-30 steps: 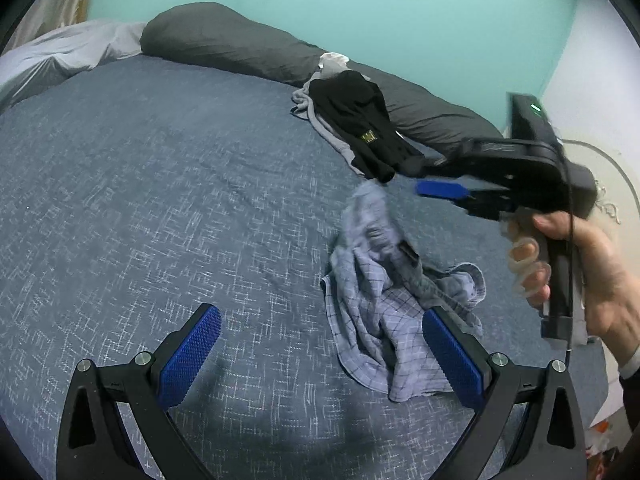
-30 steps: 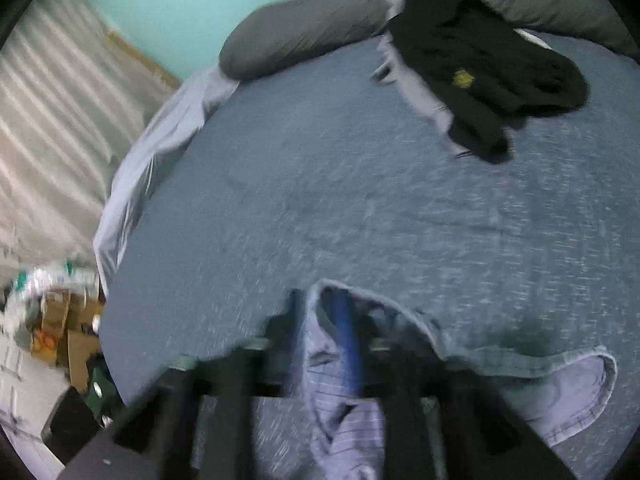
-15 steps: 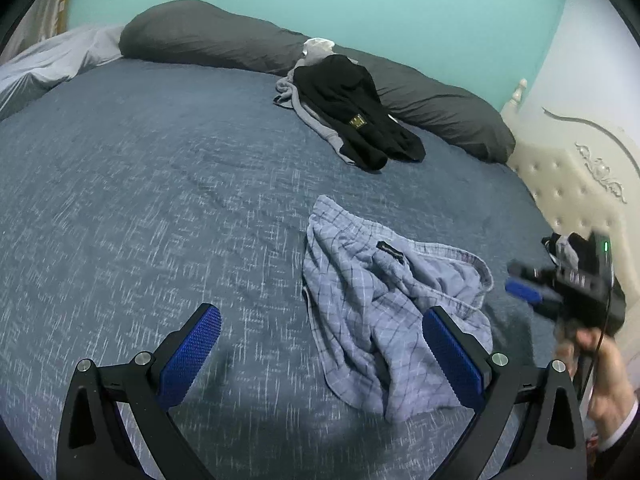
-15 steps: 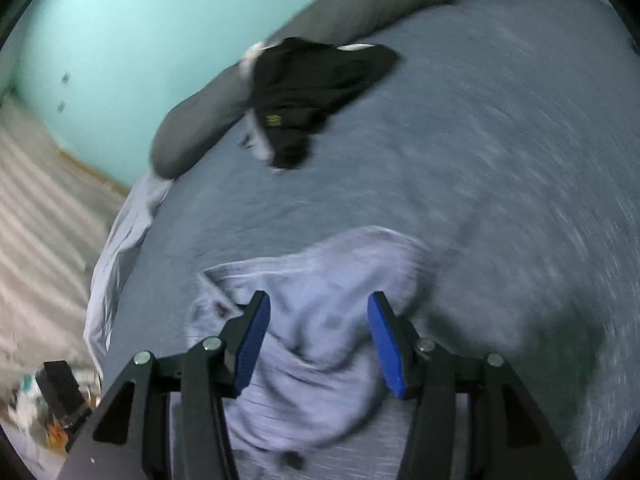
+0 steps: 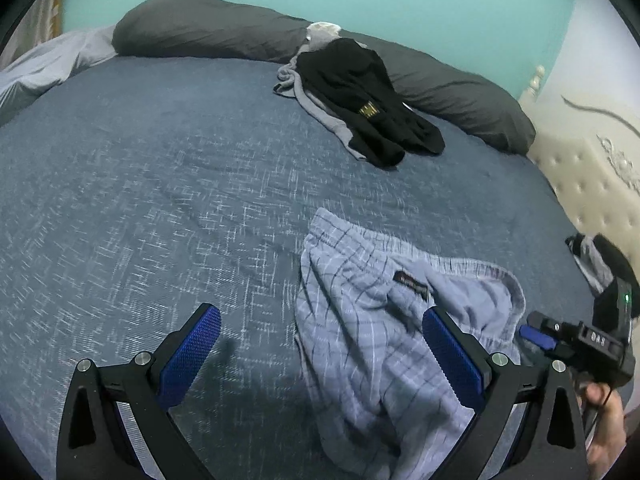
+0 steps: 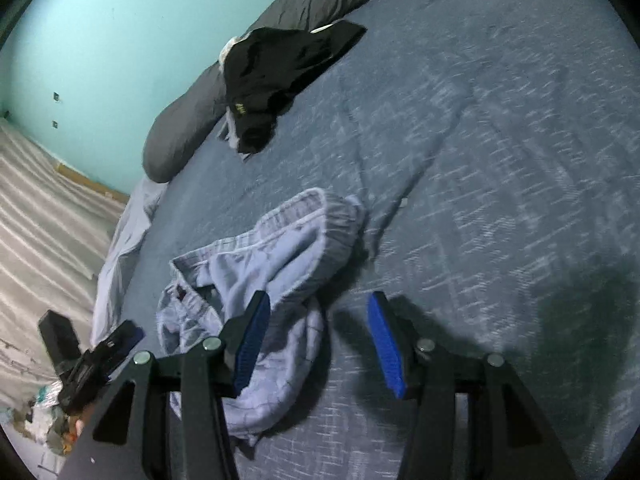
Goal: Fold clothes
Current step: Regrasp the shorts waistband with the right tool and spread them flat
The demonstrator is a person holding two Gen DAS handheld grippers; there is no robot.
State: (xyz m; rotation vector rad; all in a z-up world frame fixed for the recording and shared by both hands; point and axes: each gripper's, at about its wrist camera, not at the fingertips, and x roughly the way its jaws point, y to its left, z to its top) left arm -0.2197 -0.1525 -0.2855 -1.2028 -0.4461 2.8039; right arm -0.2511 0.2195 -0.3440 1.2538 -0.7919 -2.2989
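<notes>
Both grippers, left (image 5: 320,356) and right (image 6: 316,344), gape empty; crumpled shorts (image 5: 384,344) (waistband at two o'clock) risk bunching if grabbed mid-cloth.

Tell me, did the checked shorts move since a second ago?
Yes. The checked shorts dropped from the right tongs and now lie crumpled flat on the blue bedspread, nearer than the black clothes.

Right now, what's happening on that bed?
A person is folding clothes with handheld tongs. The plaid shorts lie crumpled on the blue bedspread, held by neither. The left tongs hang wide open above their left edge; the right tongs are open too, one finger over the fabric. A black garment sits on grey clothing by the dark pillows. No fold is made yet.
</notes>
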